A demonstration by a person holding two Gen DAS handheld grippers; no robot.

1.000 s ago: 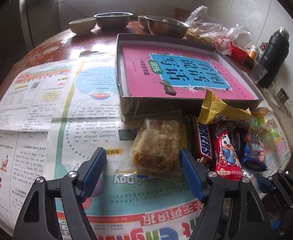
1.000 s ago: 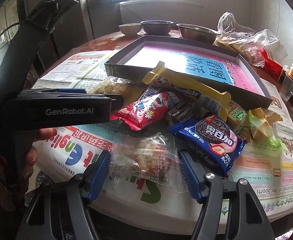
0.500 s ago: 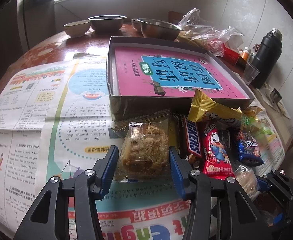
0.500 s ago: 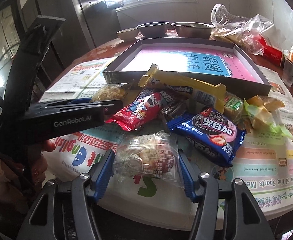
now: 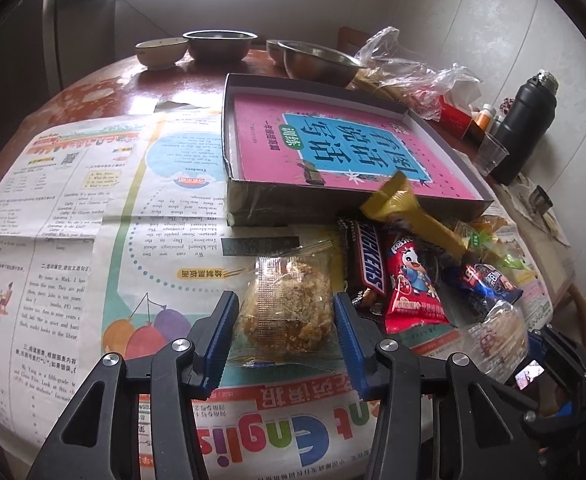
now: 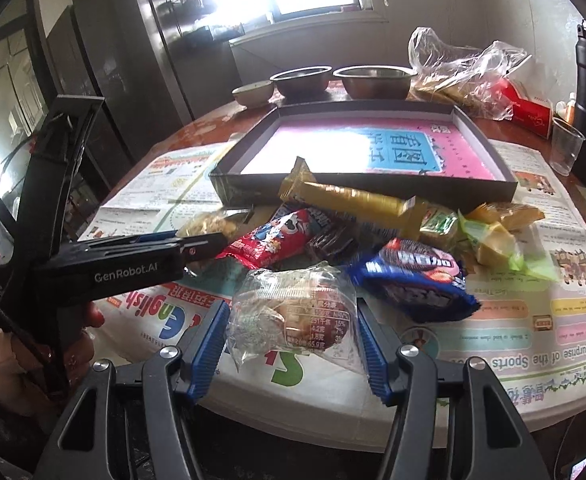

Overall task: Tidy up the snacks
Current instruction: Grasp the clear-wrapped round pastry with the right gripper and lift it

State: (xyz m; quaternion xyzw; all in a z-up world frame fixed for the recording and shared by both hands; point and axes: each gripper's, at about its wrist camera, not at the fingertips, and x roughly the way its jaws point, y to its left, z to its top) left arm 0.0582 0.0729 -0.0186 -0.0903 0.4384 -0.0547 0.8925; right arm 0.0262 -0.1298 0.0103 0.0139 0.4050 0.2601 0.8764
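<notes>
Crumbly brown cake in clear wrapper gripped by left tool; clear-wrapped round pastry gripped by right tool, near dark shallow box.

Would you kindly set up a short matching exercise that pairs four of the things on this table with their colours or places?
Things:
1. Snickers bar
2. long wafer bar wrapper
3. crumbly cake in clear wrap
4. shallow box

Descriptions:
A. gold
B. between the left tongs
C. holds a pink book
D. brown, beside the red milk-candy pack

Pairs: 1-D, 2-A, 3-B, 4-C
</notes>
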